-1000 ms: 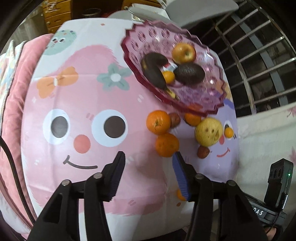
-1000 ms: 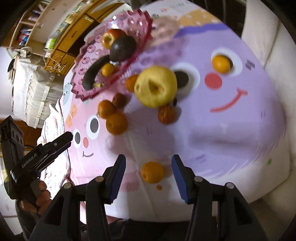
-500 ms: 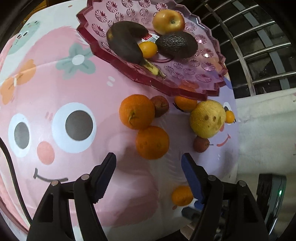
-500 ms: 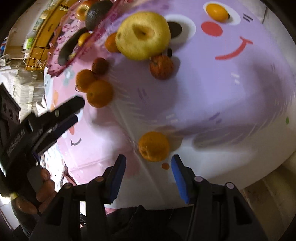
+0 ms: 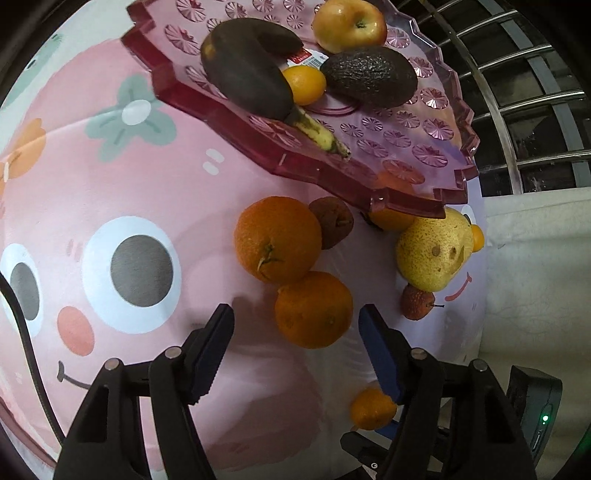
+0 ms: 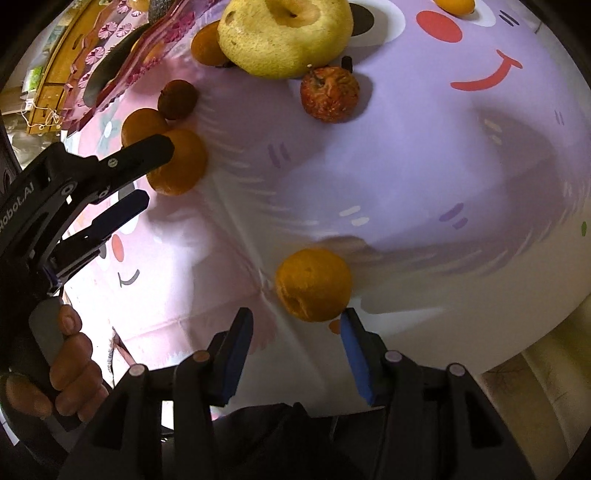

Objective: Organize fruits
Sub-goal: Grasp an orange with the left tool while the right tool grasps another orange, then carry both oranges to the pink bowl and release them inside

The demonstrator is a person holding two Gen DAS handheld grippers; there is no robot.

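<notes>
A pink plastic tray [image 5: 406, 147] holds a dark banana [image 5: 247, 74], an avocado [image 5: 369, 75], an apple [image 5: 349, 24] and a small kumquat [image 5: 304, 85]. On the cartoon cloth lie two oranges [image 5: 277, 243] [image 5: 314, 308], a brown fruit [image 5: 332, 221], a yellow pear [image 5: 434, 253] and a red lychee [image 5: 417, 302]. My left gripper [image 5: 295, 325] is open, its fingertips either side of the nearer orange. My right gripper [image 6: 297, 328] is open just below a small tangerine [image 6: 314, 284]. The left gripper shows in the right wrist view [image 6: 142, 173].
The cartoon-face cloth [image 5: 110, 184] covers a rounded table. A metal window grille [image 5: 535, 92] stands behind the tray. White fabric [image 5: 535, 277] lies to the right. Another small orange fruit [image 6: 454, 5] sits on the far printed eye. Wooden drawers [image 6: 44, 92] stand at far left.
Both grippers have moved forward. The left one closed in on the nearer orange and opened wider. The right one closed in on the small tangerine.
</notes>
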